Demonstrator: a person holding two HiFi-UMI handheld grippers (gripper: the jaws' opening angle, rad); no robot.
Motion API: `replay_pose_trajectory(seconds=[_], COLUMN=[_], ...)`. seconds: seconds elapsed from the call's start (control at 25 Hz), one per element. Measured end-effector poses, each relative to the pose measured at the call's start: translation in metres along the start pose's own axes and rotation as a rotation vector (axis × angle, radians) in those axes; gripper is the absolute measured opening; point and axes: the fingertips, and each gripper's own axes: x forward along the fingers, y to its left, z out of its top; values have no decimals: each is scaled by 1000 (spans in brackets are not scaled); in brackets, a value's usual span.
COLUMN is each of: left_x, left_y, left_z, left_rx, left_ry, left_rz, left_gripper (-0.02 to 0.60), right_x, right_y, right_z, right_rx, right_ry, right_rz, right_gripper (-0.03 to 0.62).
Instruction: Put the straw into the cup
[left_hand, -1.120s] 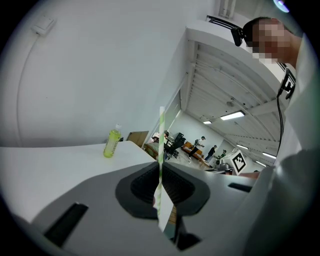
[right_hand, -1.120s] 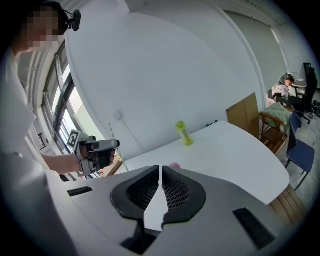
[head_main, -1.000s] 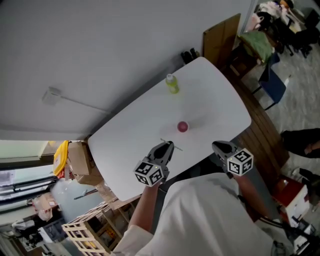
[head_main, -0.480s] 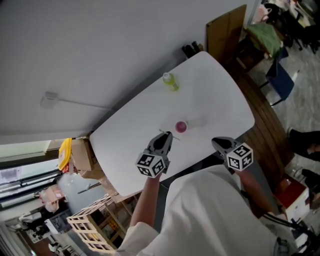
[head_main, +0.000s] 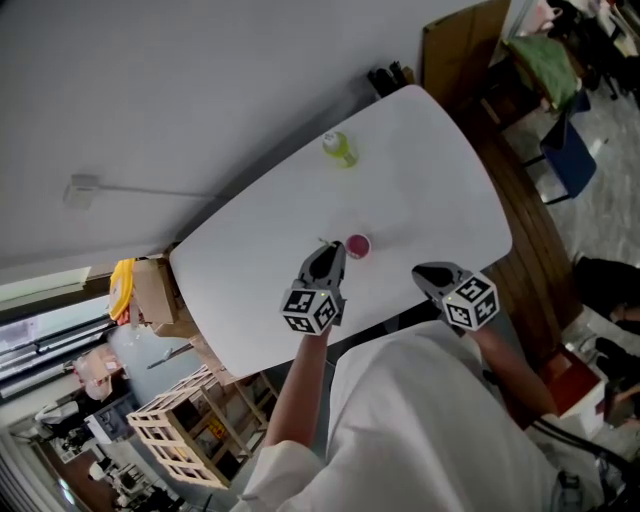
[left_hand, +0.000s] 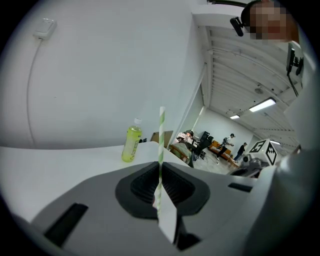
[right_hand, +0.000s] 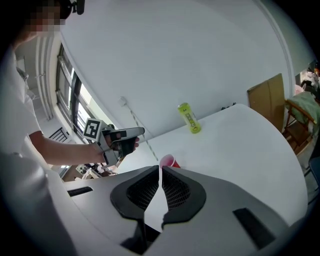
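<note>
A small pink cup stands near the middle of the white table; the right gripper view shows the cup just past my jaws. My left gripper is shut on a green-and-white striped straw, which sticks up between its jaws. In the right gripper view the straw slants down from the left gripper, left of the cup. My right gripper hangs at the table's near edge, shut with nothing in it.
A yellow-green bottle stands at the table's far side by the wall. Left of the table are cardboard boxes and a wooden crate. A wooden panel and chairs stand to the right.
My left gripper has moved forward with the straw, closer to the cup. The right gripper has stayed about where it was.
</note>
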Motion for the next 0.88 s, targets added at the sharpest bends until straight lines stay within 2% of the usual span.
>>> replay_pose_trajectory(seconds=[0.24,0.44,0.76,0.88], left_x=[22,33,41,41], left_y=[16,29,32,31], left_z=[-25,-46,-59,-64], left_rx=[-7,-42,-79,-106], left_ry=[25,41,39,47], left_rz=[72,129,148,132], left_gripper=[18,20,24,78], right_x=[1,-2,-3,-1], right_y=[-12,-20,-27,-25], right_z=[1,-1,-9,-8], right_rx=[-9,-8,-6,-10], right_ry=[48,86,121,125], right_rz=[13,19,23,30], right_gripper=[41,41,41,41])
